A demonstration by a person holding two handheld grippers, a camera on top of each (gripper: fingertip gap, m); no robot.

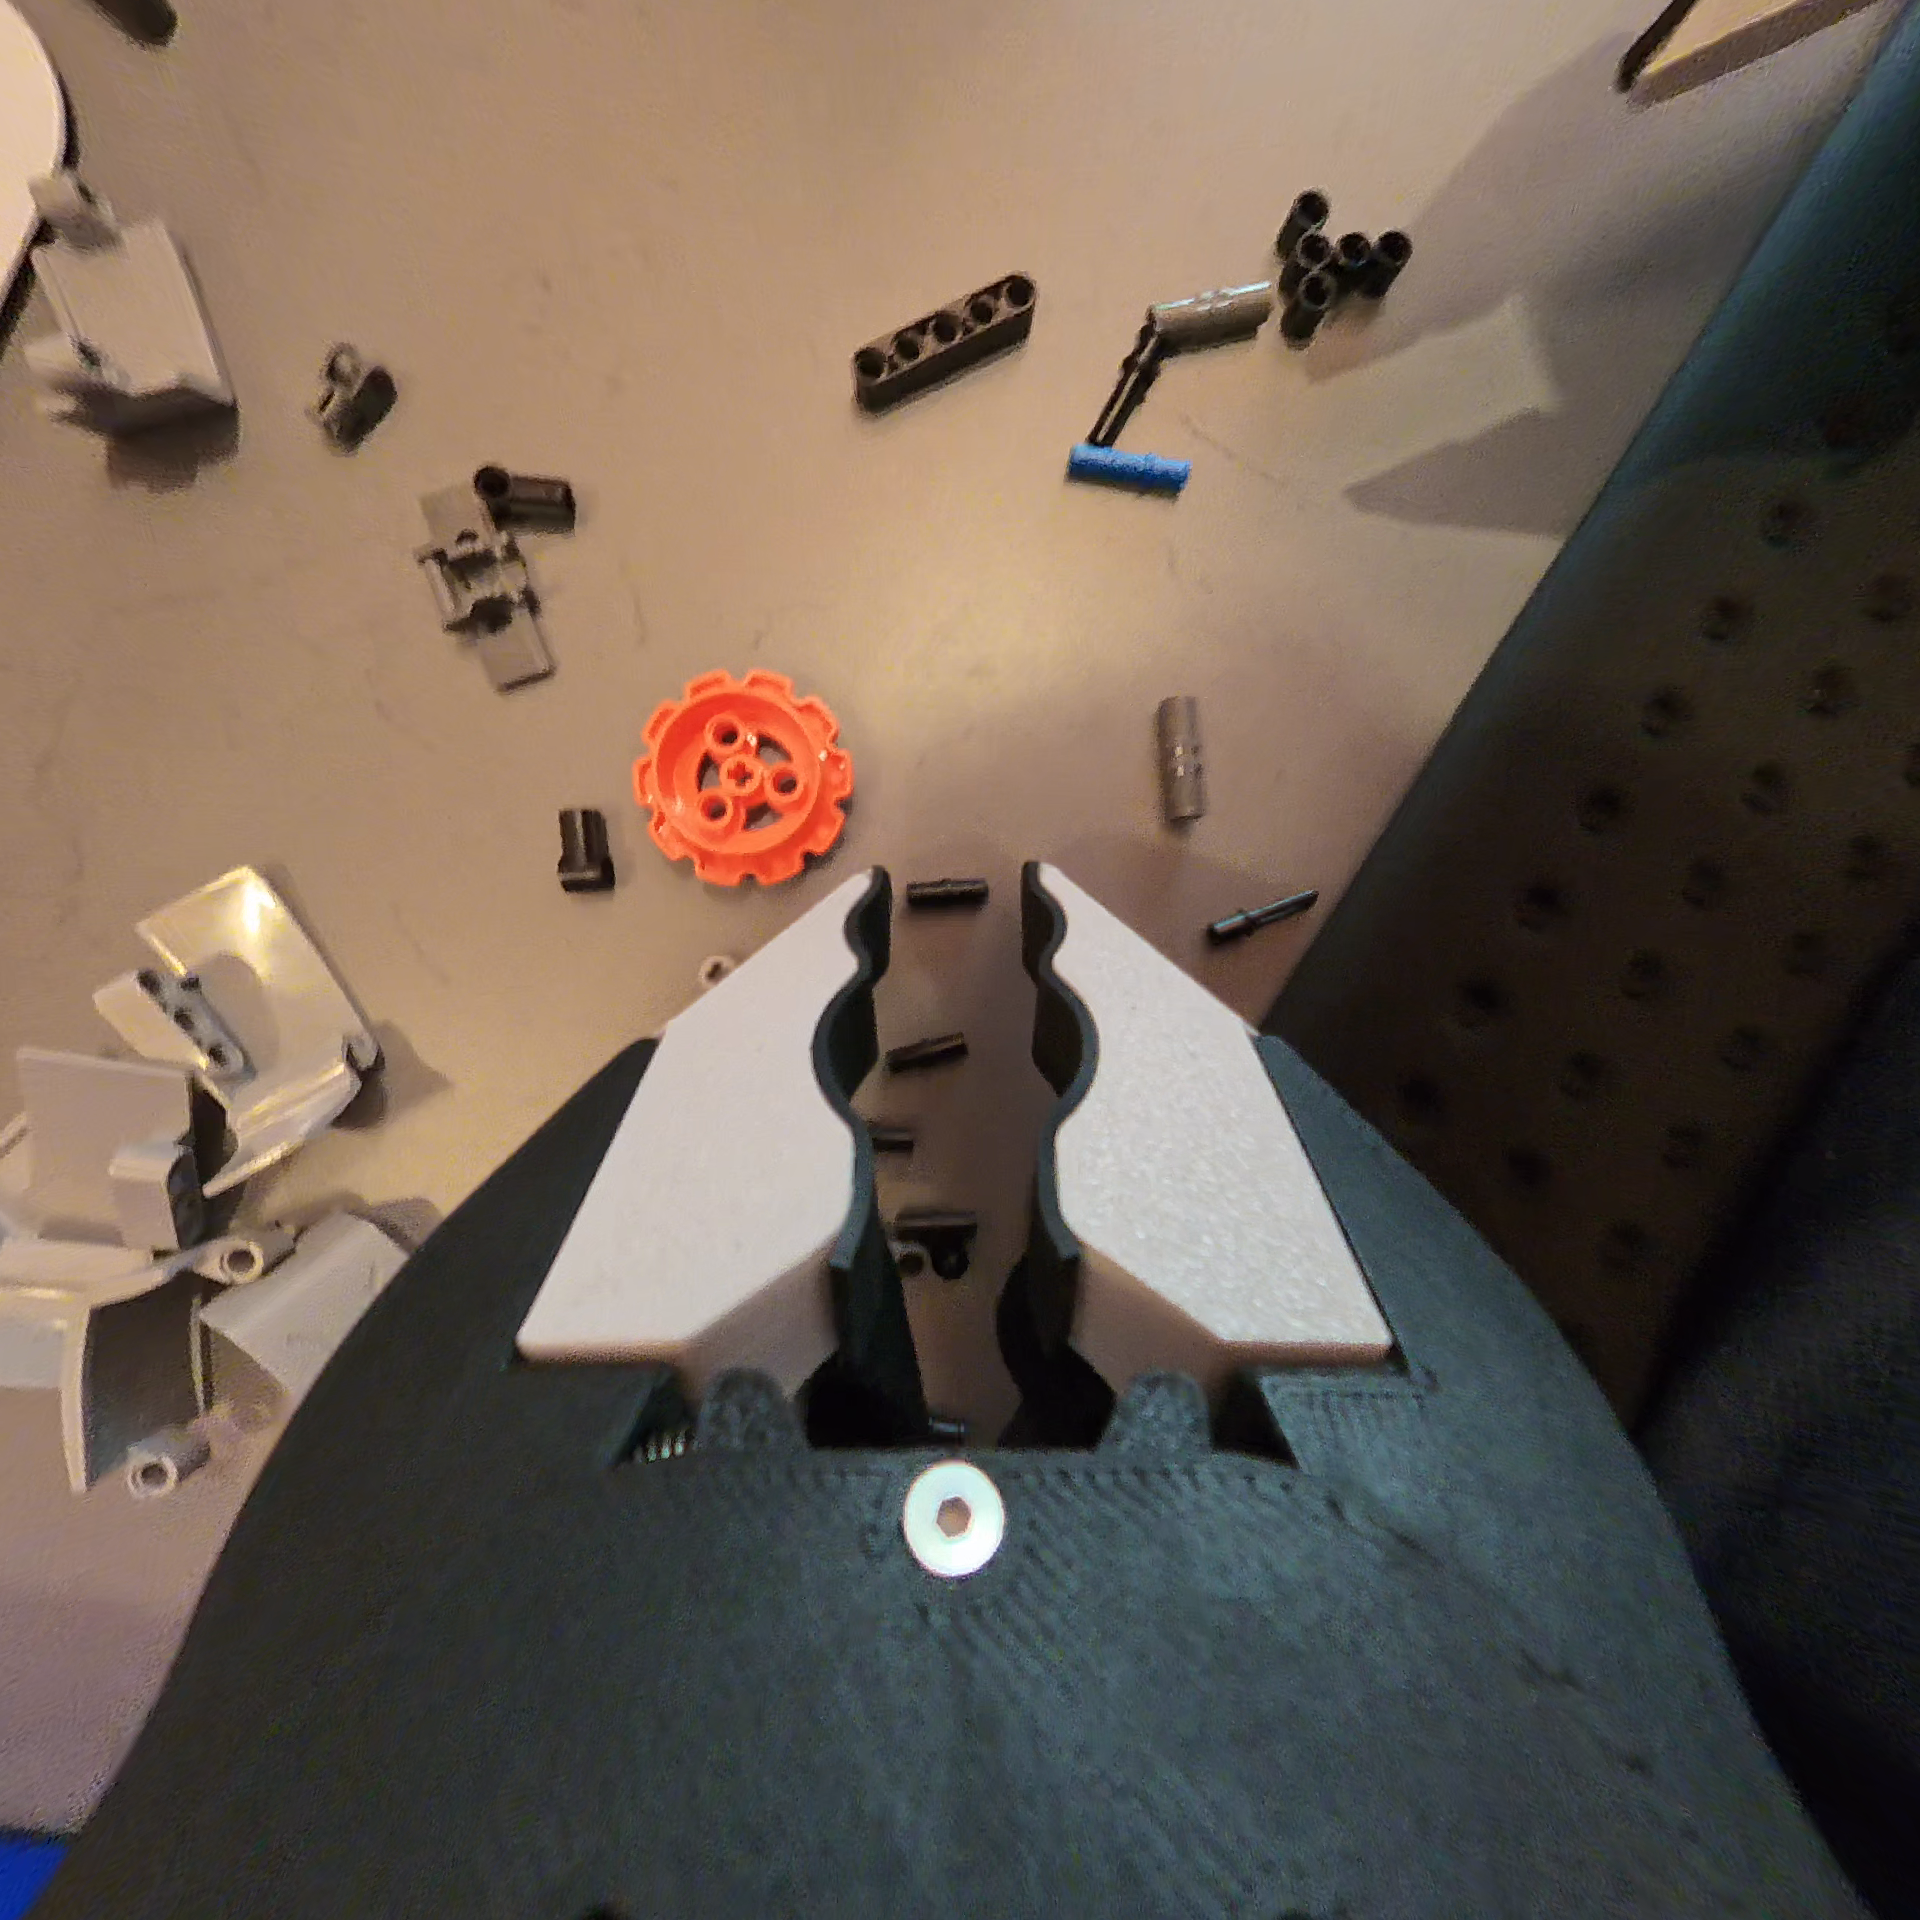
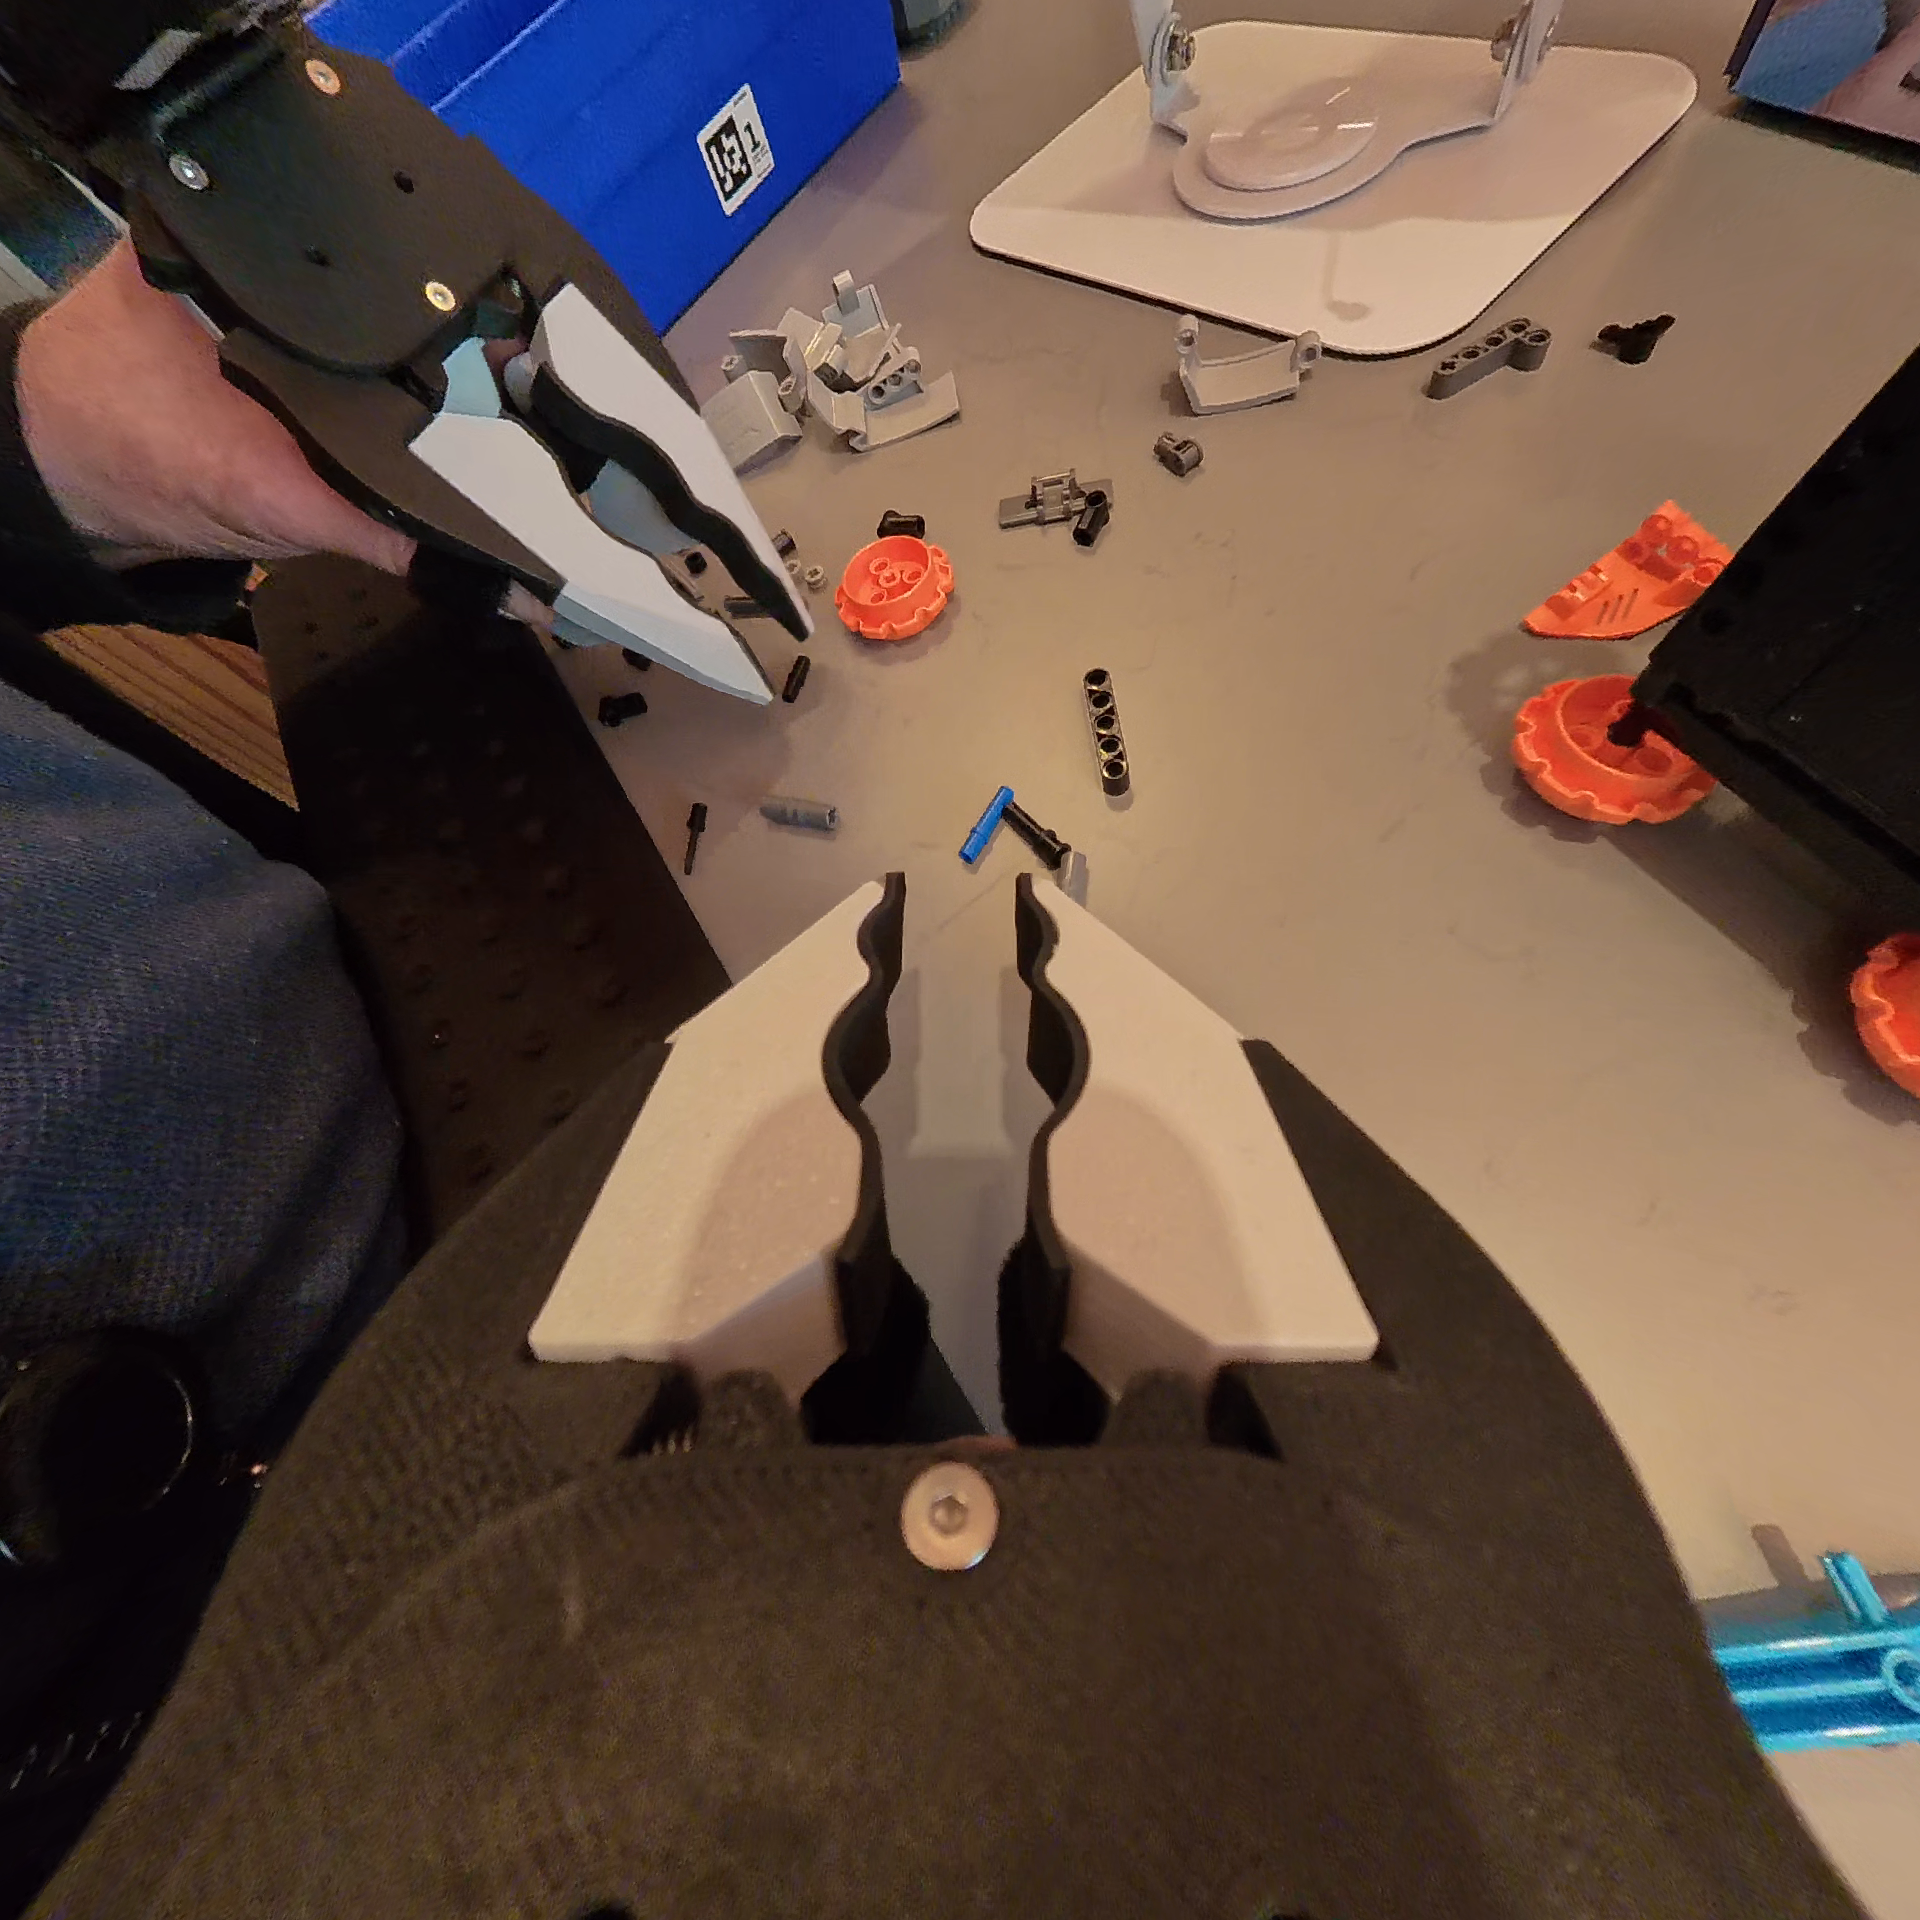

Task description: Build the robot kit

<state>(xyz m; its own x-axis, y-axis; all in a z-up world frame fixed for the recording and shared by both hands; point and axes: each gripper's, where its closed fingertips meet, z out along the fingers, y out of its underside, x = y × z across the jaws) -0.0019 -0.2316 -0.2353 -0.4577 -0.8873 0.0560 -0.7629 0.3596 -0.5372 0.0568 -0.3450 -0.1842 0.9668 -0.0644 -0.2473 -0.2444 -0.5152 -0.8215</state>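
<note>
In the left wrist view, the left gripper (image 1: 956,878) has its fingers parted and holds nothing. A short black pin (image 1: 945,891) lies on the table (image 1: 727,208) right between the tips, with more small black pins strung along the gap below it. Just up and left of the tips sits an orange toothed wheel (image 1: 743,777). A grey sleeve (image 1: 1179,758) lies up and right, and a thin black axle pin (image 1: 1260,916) beside the right finger. Farther up are a black five-hole beam (image 1: 943,341) and a blue pin (image 1: 1127,468). Grey curved panels (image 1: 208,1143) are heaped at the left edge.

In the right wrist view, the right gripper (image 2: 958,883) is likewise spread and empty, low over bare table. The blue pin and a black pin (image 2: 1034,831) touching it lie just above its tips. At upper left a hand (image 2: 156,447) holds the left gripper, its tips close over the small pins (whether they touch the table I cannot tell).

Farthest off, a blue bin (image 2: 623,104) carries a white sticker (image 2: 736,149) with a square black coded marker. No brand name is visible anywhere.
</note>
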